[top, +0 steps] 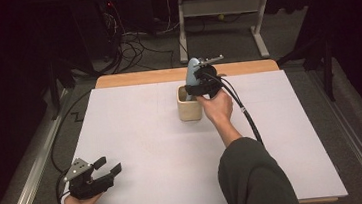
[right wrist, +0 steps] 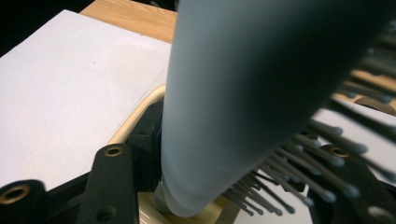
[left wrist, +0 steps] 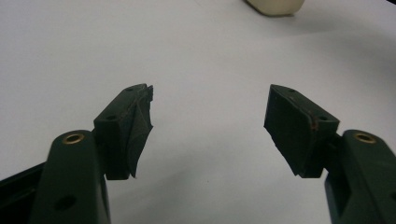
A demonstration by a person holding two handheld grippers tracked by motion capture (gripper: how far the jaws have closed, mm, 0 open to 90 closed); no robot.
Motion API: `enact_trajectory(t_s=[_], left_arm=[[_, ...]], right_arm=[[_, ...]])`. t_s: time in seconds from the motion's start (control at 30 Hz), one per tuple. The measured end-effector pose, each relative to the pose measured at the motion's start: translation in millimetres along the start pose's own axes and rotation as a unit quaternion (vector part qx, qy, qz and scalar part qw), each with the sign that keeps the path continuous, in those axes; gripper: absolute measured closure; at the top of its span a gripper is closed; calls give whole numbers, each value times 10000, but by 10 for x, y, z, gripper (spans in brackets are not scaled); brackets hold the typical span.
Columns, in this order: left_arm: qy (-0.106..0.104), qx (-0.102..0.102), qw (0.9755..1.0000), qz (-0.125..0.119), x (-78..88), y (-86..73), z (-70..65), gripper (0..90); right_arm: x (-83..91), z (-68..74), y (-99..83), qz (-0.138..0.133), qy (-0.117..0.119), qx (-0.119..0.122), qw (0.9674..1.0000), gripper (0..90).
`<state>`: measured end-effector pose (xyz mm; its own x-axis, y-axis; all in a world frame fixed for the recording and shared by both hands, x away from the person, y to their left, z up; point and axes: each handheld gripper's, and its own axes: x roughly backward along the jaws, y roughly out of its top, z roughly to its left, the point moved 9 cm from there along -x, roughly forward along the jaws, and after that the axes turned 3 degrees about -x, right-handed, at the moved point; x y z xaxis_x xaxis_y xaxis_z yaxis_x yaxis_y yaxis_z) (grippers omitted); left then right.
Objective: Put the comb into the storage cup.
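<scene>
A person's right tool (top: 202, 82) is hovering at the mouth of a cream cup (top: 190, 110) that is standing toward twelve o'clock on the white surface (top: 138, 151), where a pale blue hairbrush (top: 192, 71) is standing upright with its handle down in the cup. In the right gripper view the hairbrush (right wrist: 224, 102) is rising between the jaws, long axis near vertical, bristles (right wrist: 299, 182) fanning toward four o'clock; the jaws are standing partly apart, one beside the brush and the other behind the bristles, and whether the pads are pressing on it cannot be told. The left tool (top: 109, 168) is resting at about seven o'clock on the surface, well apart from the cup, its jaws wide open and holding nothing, the cup's base (left wrist: 275, 5) lying far off toward one o'clock in its own view. The right hand is by far the nearer, so any lift or release of the brush appears to fall to it, straight along the brush's upright axis.
</scene>
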<state>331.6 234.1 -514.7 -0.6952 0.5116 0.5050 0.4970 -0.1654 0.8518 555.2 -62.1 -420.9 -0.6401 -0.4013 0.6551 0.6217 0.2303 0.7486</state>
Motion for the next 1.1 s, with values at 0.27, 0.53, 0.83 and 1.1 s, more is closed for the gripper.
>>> enact_trajectory(t_s=[0.27,0.53,0.83,1.1], left_arm=[[16,-8,10000,10,-1,-2,3,325],[19,-13,10000,20,-7,-4,0,325],[22,-4,10000,18,-4,-6,-2,325],[49,9,10000,11,4,-9,3,325]], right_arm=[[17,-40,-26,-133,-22,-92,9999,390],[46,-107,-72,-186,-20,-131,9997,363],[101,-109,-84,-302,-23,-29,9995,338],[187,-140,-96,-421,-43,86,9991,323]])
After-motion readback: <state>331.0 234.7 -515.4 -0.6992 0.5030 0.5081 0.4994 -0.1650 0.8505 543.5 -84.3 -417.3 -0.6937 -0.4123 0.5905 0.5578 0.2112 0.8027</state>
